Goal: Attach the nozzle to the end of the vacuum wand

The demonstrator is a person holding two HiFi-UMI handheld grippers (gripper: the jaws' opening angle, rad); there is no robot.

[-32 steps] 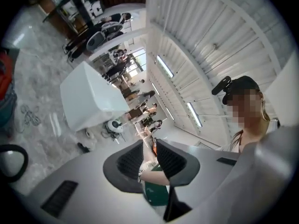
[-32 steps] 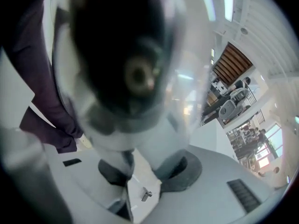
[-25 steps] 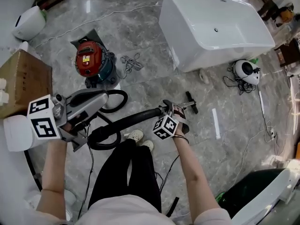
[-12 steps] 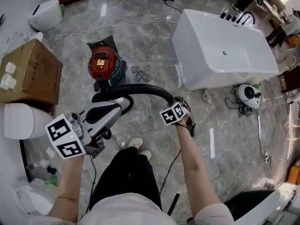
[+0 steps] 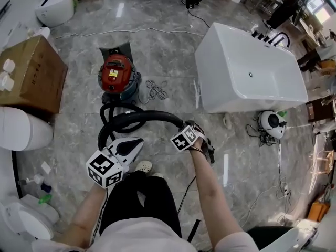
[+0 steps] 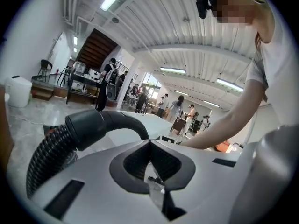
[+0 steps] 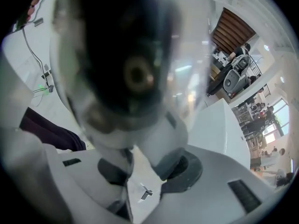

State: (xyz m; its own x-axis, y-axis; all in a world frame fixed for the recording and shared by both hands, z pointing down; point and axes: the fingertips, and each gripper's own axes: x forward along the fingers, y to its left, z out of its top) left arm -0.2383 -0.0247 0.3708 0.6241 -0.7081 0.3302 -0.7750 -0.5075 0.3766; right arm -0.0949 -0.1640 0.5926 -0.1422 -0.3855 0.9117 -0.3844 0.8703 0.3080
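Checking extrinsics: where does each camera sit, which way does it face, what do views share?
Head view: on the person's head, steeply down at the floor; shows both forearms, legs, left gripper, right gripper, red canister vacuum.
Left gripper view: on the left gripper, roughly level past its shut jaws at the black hose; shows the person's arm.
Right gripper view: on the right gripper, downward along jaws clamped on the blurred hose end; shows a trouser leg.
Shared: head and left gripper views both show the black hose.
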